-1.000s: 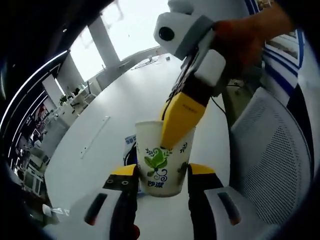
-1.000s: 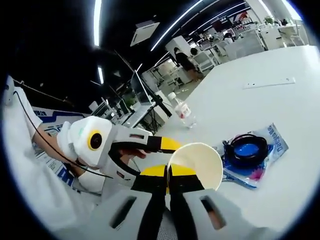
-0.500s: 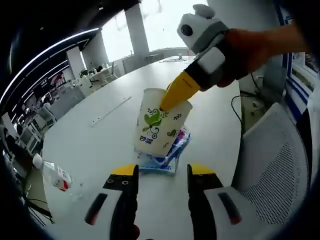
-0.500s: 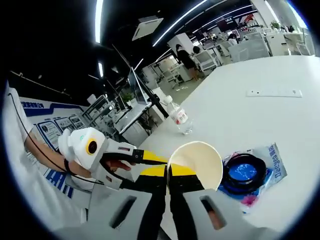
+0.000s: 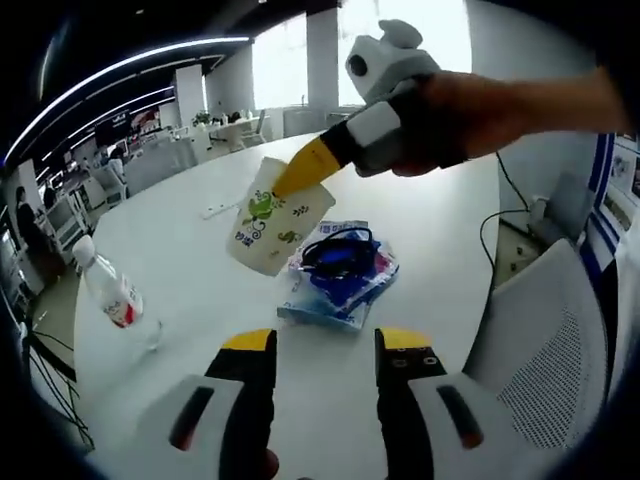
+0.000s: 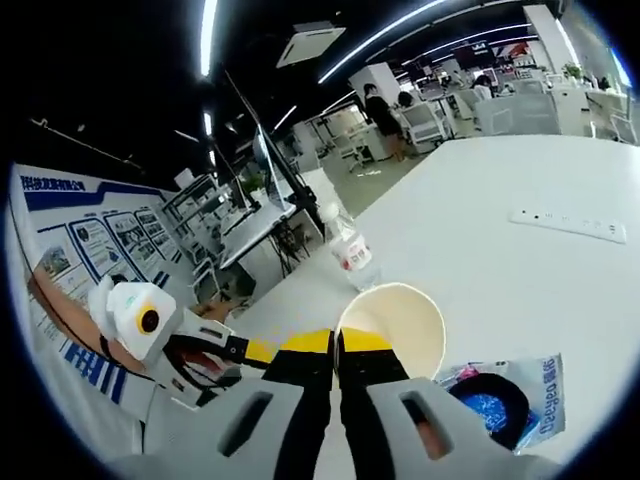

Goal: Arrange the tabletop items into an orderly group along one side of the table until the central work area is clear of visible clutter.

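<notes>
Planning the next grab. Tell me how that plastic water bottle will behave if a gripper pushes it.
The water bottle stands upright, tall on a narrow base, so a high push would probably tip it. Round-bodied, it would likely roll across the white table once down. It looks clear with thin walls, so probably light and squeezable; how full it is I cannot tell.

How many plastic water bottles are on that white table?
1: a clear plastic water bottle with a red label, standing near the table's edge, apart from the blue packet. Others may sit out of sight.

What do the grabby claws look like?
Each claw has black jaws with yellow tips, on pale grey bodies with dark slots. The right claw carries a white-grey box behind its yellow tip. The left claw trails a thin black cable.
</notes>
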{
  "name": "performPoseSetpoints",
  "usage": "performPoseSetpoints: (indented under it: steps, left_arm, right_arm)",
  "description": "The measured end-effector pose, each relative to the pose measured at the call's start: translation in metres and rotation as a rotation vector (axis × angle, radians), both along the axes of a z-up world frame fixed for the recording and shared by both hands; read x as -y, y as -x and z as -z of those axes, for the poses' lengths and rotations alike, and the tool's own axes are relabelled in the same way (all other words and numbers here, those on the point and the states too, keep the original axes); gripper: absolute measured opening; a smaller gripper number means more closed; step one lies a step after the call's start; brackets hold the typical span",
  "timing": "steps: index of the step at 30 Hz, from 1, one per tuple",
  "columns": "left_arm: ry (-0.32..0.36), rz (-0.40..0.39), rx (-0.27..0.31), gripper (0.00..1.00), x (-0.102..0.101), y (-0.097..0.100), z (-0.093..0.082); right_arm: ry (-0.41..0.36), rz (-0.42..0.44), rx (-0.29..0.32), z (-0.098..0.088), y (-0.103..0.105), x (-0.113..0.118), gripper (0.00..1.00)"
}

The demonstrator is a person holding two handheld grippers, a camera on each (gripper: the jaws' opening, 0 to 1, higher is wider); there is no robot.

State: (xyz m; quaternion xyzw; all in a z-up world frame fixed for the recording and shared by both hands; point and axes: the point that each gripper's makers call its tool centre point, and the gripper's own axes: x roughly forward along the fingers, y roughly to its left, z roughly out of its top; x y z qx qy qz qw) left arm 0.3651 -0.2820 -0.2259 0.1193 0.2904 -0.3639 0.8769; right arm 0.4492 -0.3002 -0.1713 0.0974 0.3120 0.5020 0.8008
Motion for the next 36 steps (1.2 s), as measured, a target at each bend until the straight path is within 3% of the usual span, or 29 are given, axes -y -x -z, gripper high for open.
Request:
performPoseSetpoints:
  steps: [10,22,36]
  left_arm:
    - [0.013,-0.030,-0.004,0.38,-0.014,0.001,-0.002]
    - [0.021,-0.053,-0.013,0.38,-0.027,0.008,-0.001]
    - [0.020,-0.048,0.000,0.38,-0.033,0.011,-0.009]
  right_arm:
    - [0.064,-0.061,0.008,0.019,-0.018,-0.029,0.00]
    - [0.211,-0.185,0.073,0.051,-0.048,-0.077,0.00]
    - [0.430,-0.375,0.224,0.087,-0.065,-0.124,0.00]
